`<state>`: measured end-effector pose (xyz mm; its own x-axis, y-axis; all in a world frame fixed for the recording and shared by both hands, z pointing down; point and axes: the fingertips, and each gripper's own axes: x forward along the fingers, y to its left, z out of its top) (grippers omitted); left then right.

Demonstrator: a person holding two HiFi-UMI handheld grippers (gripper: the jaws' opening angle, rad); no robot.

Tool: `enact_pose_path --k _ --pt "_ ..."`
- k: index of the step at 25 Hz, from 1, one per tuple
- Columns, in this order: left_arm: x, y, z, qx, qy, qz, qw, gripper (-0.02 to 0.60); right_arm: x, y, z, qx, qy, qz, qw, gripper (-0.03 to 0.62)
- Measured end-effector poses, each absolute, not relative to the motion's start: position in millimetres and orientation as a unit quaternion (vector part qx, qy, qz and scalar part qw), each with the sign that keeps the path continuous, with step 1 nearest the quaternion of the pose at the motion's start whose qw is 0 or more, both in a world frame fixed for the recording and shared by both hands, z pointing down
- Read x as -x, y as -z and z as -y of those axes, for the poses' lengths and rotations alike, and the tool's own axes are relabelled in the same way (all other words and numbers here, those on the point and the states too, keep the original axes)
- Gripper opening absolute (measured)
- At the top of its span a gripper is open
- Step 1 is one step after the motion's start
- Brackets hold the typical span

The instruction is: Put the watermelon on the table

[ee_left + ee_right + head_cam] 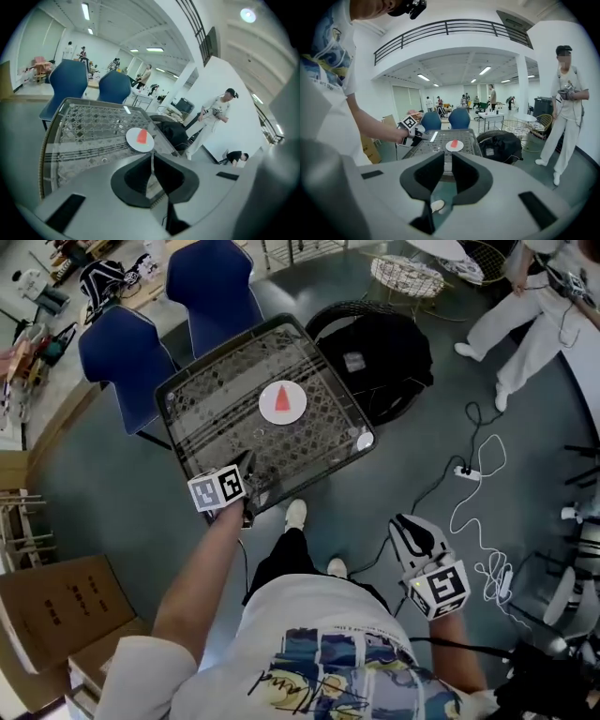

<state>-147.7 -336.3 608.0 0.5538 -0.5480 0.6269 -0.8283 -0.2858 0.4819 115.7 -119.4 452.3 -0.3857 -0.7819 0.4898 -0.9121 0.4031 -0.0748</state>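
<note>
A red watermelon slice lies on a white plate in the middle of the glass-topped wicker table. My left gripper hovers over the table's near edge, a short way from the plate. Its jaws stand only a thin slit apart, with nothing between them. It also shows in the right gripper view, where the left gripper is held out over the table's left corner. My right gripper hangs low at my right side above the floor. It is open, empty, and well back from the table.
Two blue chairs stand behind the table. A black bag fills a round chair at its right. A white cable and power strip trail over the floor. Cardboard boxes sit at lower left. A person in white stands far right.
</note>
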Motion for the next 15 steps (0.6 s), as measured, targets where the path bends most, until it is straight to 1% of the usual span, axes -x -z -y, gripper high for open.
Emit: enact_pose_path --k 1,2,4,7,11,15 --pt "149 -596 312 -0.792 -0.168 0.43 0.399 0.018 -114 -450 110 -0.511 -0.161 0.822 0.194 0.05" --pt "150 -586 285 -0.801 -0.163 0.422 0.393 0.009 -112 -448 100 -0.502 -0.154 0.828 0.196 0.04" --pt "150 -565 231 -0.816 -0.15 0.408 0.38 0.009 -109 -448 78 -0.482 -0.141 0.842 0.198 0.021" --pt "151 -528 156 -0.837 -0.133 0.395 0.355 0.009 -97 -449 49 -0.445 -0.13 0.864 0.196 0.014" --pt "147 -483 57 -0.861 -0.123 0.376 0.32 0.009 -78 -454 1 -0.404 -0.149 0.883 0.189 0.011" --pt "147 -443 -16 -0.88 -0.122 0.358 0.289 0.009 -49 -448 -36 -0.364 -0.134 0.9 0.199 0.009"
